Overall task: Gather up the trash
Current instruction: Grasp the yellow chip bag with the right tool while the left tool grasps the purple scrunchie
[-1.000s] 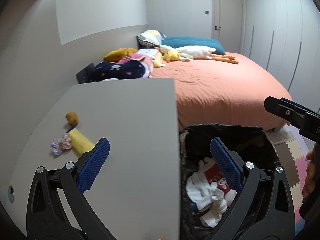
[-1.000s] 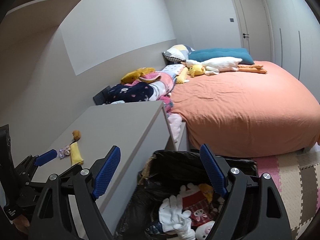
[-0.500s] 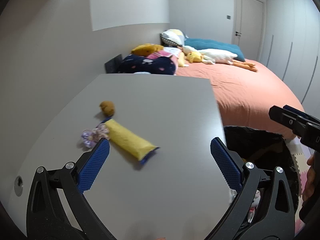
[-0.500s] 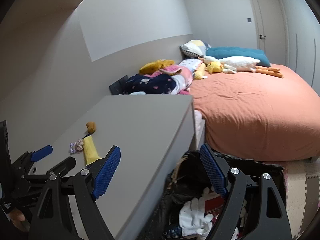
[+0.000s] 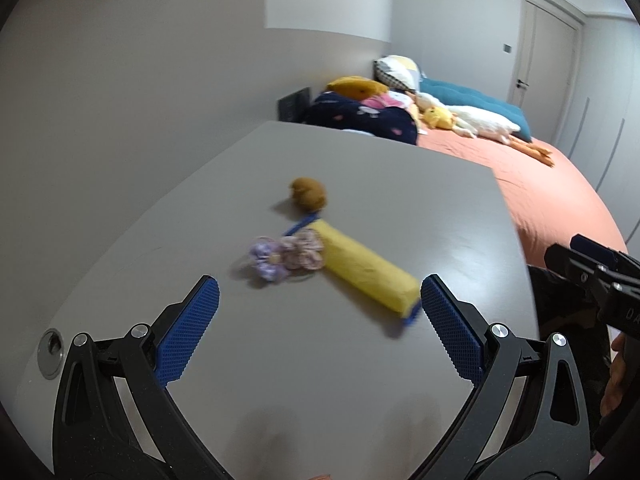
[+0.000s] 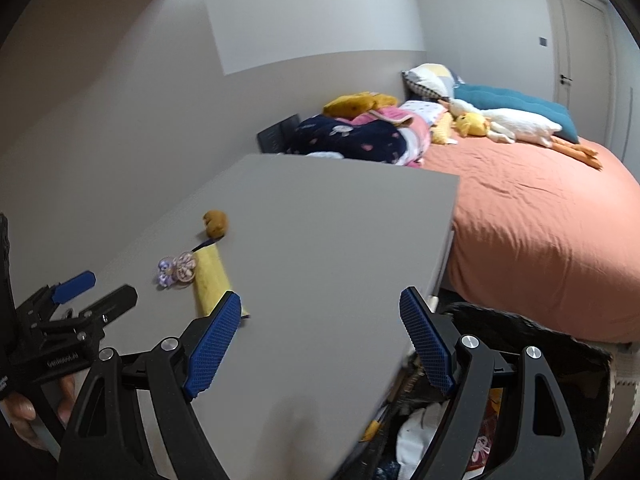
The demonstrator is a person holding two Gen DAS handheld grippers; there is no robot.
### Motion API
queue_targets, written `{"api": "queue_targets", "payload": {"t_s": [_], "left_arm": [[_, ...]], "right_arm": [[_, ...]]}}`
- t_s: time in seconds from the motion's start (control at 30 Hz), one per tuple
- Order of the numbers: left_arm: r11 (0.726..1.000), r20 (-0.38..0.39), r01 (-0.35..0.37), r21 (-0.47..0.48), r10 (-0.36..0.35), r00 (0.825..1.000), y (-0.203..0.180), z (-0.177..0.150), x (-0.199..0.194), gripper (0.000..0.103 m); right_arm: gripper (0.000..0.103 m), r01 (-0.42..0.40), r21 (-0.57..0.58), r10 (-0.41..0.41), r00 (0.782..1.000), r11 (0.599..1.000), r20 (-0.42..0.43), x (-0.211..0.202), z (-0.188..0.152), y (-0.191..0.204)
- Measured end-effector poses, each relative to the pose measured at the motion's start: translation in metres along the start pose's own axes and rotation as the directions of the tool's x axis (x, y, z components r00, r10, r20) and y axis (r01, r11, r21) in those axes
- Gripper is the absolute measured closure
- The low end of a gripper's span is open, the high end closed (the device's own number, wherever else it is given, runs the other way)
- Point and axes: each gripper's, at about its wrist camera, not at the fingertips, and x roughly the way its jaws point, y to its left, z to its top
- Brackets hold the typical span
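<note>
On the grey desk (image 5: 360,360) lie a yellow wrapper with blue ends (image 5: 366,270), a small purple and pink flower-like item (image 5: 286,258) touching its left end, and a brown crumpled ball (image 5: 308,194) behind them. My left gripper (image 5: 316,308) hovers open just short of the wrapper, nothing between its pads. In the right wrist view the same wrapper (image 6: 210,276), flower item (image 6: 176,270) and brown ball (image 6: 216,223) sit left of centre. My right gripper (image 6: 320,324) is open and empty above the desk's right part. The left gripper (image 6: 96,290) shows at the left edge there.
A black-lined trash bin (image 6: 520,332) with white gloves and wrappers inside stands off the desk's right edge. Beyond it is a bed with an orange sheet (image 6: 540,220), plush toys and pillows. A round cable hole (image 5: 51,350) is in the desk's near left corner.
Both grippers swung left from above the bin to over the desk. The wrapper, flower item and brown ball now sit centred and closer in the left wrist view. Both stayed open.
</note>
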Motion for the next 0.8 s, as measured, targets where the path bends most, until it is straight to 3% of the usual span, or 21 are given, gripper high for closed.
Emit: {"api": "queue_targets", "payload": {"t_s": [0.47,0.8], "left_arm": [[0.994,-0.046,-0.057,-0.095,0.052,0.998,0.071,0.004,0.026,0.006],[0.989,-0.062,-0.081,-0.120,0.074,0.995,0.097,0.008,0.036,0.006]], "right_arm": [[0.021,-0.060,-0.136,0.045,0.993,0.989,-0.109,0.063,0.000,0.063],[0.021,-0.047,-0.244,0.007,0.987,0.969,-0.160,0.101,0.006,0.093]]}}
